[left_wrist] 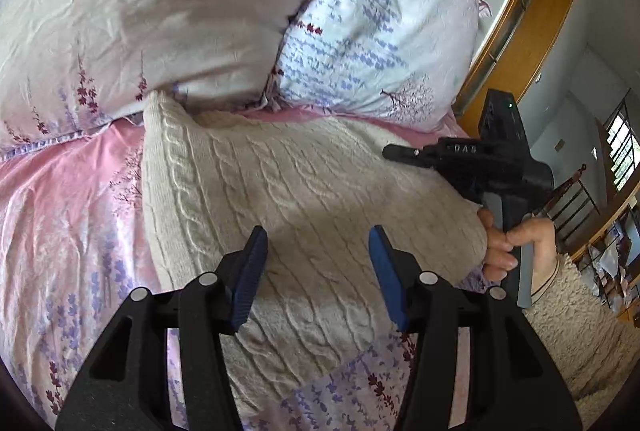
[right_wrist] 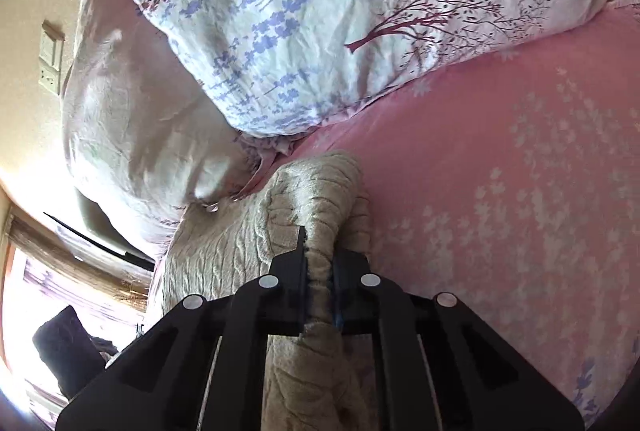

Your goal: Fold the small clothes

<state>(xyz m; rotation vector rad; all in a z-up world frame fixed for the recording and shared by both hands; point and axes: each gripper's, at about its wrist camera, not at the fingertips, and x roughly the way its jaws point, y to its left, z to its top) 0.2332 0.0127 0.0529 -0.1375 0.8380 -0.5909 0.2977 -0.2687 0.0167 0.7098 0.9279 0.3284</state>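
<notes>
A cream cable-knit sweater (left_wrist: 288,191) lies spread on the pink floral bedsheet (left_wrist: 60,215). My left gripper (left_wrist: 318,243) is open, its blue pads just above the sweater's near part, holding nothing. My right gripper (right_wrist: 318,255) is shut on a bunched edge of the sweater (right_wrist: 320,191) and holds it lifted off the sheet (right_wrist: 500,171). In the left wrist view the right gripper's black body (left_wrist: 480,159) and the hand holding it show at the sweater's right edge; its fingertips are hidden there.
Two floral pillows (left_wrist: 140,11) (left_wrist: 380,31) lie at the head of the bed, just beyond the sweater. A wooden headboard (left_wrist: 520,11) stands at the right. The room with a window and shelves lies beyond to the right.
</notes>
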